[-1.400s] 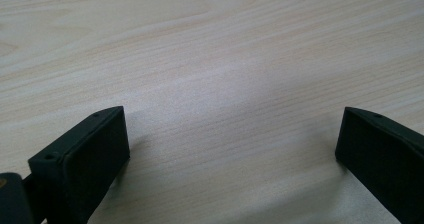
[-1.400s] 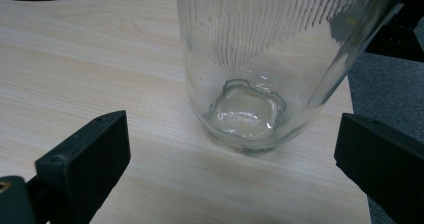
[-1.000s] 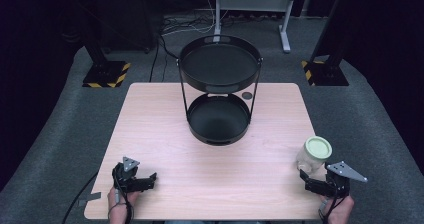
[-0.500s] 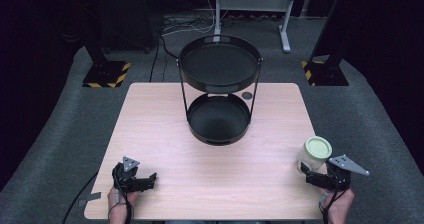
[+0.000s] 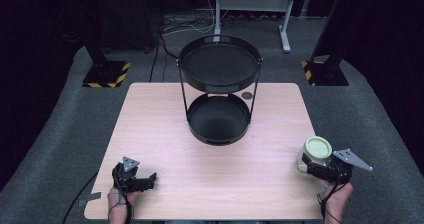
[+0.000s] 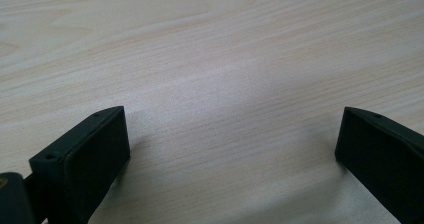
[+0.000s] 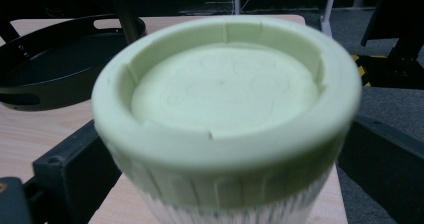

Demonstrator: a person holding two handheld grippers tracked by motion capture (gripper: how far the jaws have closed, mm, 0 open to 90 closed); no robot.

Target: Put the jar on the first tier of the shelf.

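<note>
The jar [image 5: 316,153], a whitish ribbed container with a pale green lid [image 7: 226,90], stands upright near the right front corner of the tabletop [image 5: 165,134], well apart from the black two-tier tray stand [image 5: 218,91] that rises at the tabletop's middle and back. Relative to that stand, the jar sits to the right and nearer the person. The right hand-held gripper [image 5: 320,165] has its two black jaws set on either side of the jar's body below the lid; in the right gripper view each jaw lies close against the ribbed wall, though whether they truly press on it I cannot tell. The left hand-held gripper [image 5: 142,180] rests low at the tabletop's left front, far from the stand and the jar, its jaws spread wide over bare wood with nothing between them.
</note>
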